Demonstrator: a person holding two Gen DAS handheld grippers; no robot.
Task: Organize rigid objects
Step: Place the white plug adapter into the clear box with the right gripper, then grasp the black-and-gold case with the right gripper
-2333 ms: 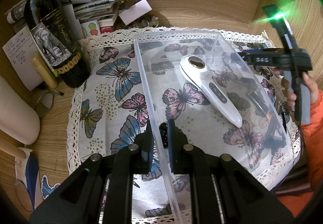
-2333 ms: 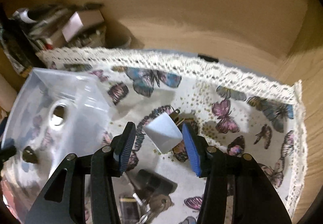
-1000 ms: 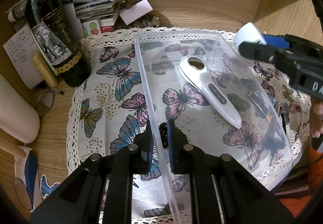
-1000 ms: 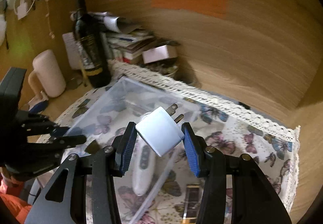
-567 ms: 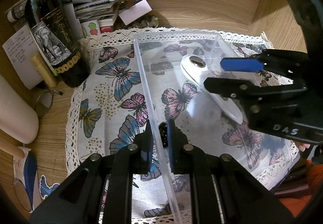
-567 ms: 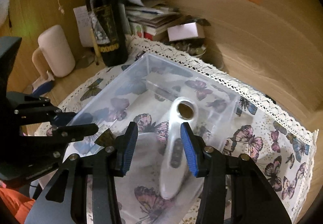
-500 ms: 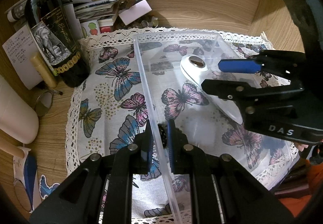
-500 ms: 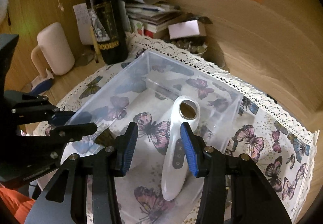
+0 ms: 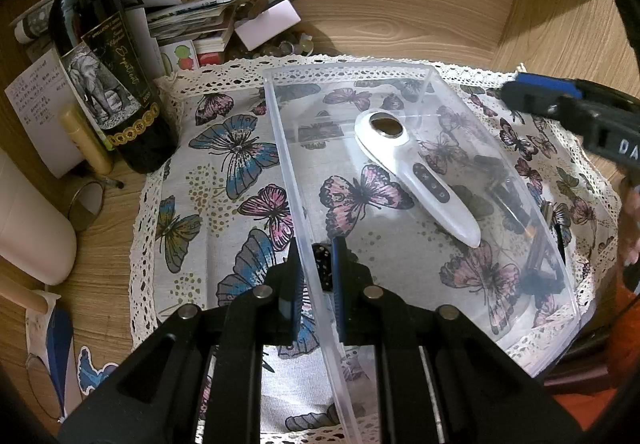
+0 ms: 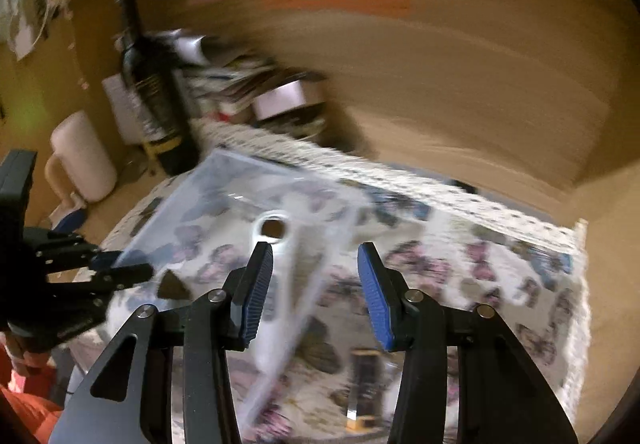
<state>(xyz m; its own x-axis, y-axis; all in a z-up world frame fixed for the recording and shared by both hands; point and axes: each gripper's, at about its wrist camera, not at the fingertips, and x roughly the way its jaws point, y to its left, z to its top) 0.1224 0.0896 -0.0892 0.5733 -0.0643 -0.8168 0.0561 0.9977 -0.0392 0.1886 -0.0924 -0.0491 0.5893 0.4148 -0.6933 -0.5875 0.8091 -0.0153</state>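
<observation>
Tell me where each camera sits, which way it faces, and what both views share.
Left wrist: rides the left claw, looking down across the butterfly cloth; the claw is shut on the clear bin near wall.
Right wrist: rides the right claw, open and empty, facing the wooden back wall from above the bin's right side; badly blurred.
Shared: the bin, the white handheld device inside it, the wine bottle; each view shows the other claw.
</observation>
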